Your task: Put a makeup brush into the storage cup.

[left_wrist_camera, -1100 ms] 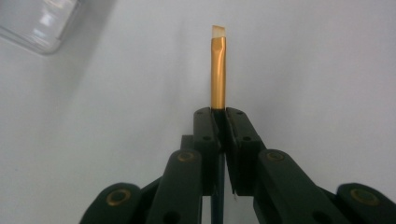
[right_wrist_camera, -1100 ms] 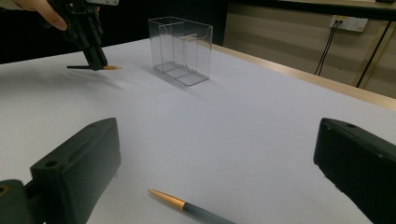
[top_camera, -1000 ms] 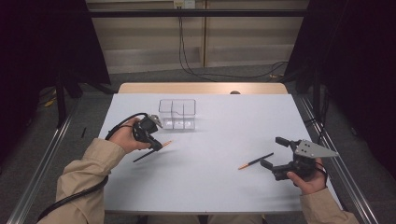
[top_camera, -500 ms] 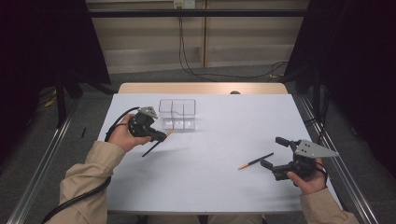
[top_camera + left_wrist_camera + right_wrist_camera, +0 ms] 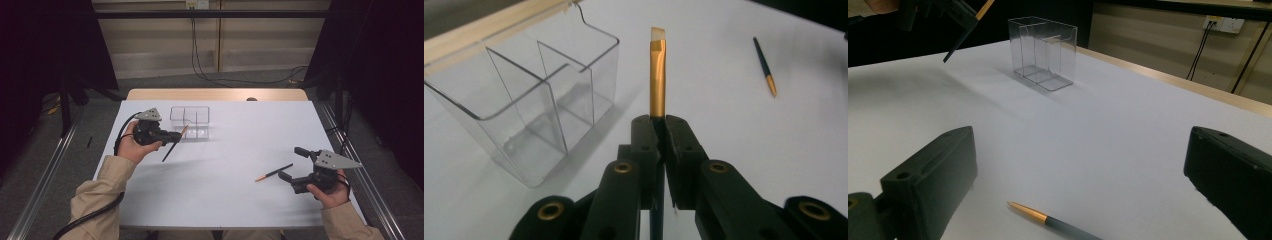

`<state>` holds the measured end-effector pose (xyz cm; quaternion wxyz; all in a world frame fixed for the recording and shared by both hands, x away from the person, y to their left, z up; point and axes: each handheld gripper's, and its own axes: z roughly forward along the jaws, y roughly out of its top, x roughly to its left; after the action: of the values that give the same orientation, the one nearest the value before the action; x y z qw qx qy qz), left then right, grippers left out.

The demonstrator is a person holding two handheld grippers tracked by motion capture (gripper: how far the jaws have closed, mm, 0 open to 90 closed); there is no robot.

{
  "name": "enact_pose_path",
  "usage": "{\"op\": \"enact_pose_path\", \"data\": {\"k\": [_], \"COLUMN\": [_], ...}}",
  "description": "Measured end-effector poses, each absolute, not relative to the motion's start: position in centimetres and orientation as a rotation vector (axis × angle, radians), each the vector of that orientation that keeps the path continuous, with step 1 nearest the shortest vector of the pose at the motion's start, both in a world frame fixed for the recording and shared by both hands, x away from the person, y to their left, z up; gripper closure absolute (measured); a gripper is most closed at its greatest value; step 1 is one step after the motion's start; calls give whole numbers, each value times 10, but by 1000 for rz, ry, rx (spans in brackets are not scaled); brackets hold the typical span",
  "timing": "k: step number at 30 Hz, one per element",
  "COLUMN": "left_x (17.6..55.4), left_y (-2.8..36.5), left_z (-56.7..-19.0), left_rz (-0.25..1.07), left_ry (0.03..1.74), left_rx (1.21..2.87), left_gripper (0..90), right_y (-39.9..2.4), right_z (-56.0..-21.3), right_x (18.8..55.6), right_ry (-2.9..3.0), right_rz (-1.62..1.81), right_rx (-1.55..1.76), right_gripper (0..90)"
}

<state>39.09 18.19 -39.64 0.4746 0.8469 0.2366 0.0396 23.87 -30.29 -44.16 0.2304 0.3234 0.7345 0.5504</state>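
Left gripper (image 5: 176, 136) is clamped on a dark gold-tipped pen (image 5: 657, 80) right beside the clear plastic divided box (image 5: 190, 121); right gripper (image 5: 293, 164) gapes wide around another pen (image 5: 1048, 218).

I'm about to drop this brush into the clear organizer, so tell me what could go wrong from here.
1. The left gripper pinches the brush off-centre, with the long dark handle hanging below, so it may swivel or slip.
2. The clear organizer looks light and stands free on the table; catching its rim could tip or push it.
3. Its compartments are narrow, and the brush is tilted, so the brush may hit a divider.
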Motion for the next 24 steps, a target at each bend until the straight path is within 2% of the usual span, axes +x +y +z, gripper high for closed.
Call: {"op": "enact_pose_path", "data": {"k": [24], "left_x": [383], "left_y": [189], "left_z": [-392], "left_rz": [232], "left_ry": [636], "left_rx": [1718], "left_gripper": [838], "right_y": [-303], "right_z": [-441], "right_x": [239], "right_ry": [2020], "right_rz": [1515], "right_rx": [885], "right_gripper": [0]}}
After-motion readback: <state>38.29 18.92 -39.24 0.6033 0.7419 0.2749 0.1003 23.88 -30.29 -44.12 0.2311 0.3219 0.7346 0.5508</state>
